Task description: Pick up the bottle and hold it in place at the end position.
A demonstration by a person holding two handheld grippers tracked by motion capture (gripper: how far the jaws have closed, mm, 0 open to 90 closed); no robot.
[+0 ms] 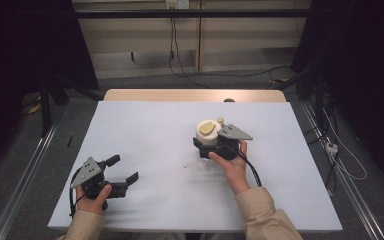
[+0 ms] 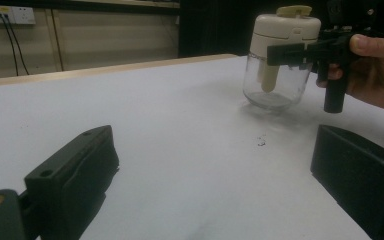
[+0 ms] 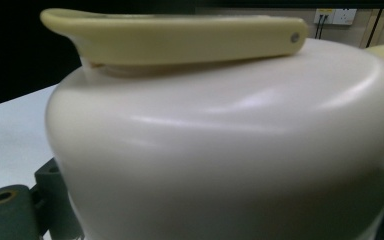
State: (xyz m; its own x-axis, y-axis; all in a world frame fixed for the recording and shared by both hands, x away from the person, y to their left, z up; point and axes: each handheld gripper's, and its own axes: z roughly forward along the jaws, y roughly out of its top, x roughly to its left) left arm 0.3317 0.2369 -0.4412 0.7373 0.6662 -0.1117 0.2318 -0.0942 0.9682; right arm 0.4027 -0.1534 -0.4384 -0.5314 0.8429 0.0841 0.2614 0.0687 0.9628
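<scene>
High view showed the right gripper [image 1: 219, 141] clamped round the jar's [image 1: 207, 134] cream lid, mid-table [image 1: 145, 130]. Glass body likely fragile, slippery. Left gripper [image 1: 122, 170], well left of it, gaped open.

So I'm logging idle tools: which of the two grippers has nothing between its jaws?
The left gripper, near the table's front left. Its jaws stand wide apart over bare tabletop, while the right gripper is closed around the cream-lidded jar.
</scene>
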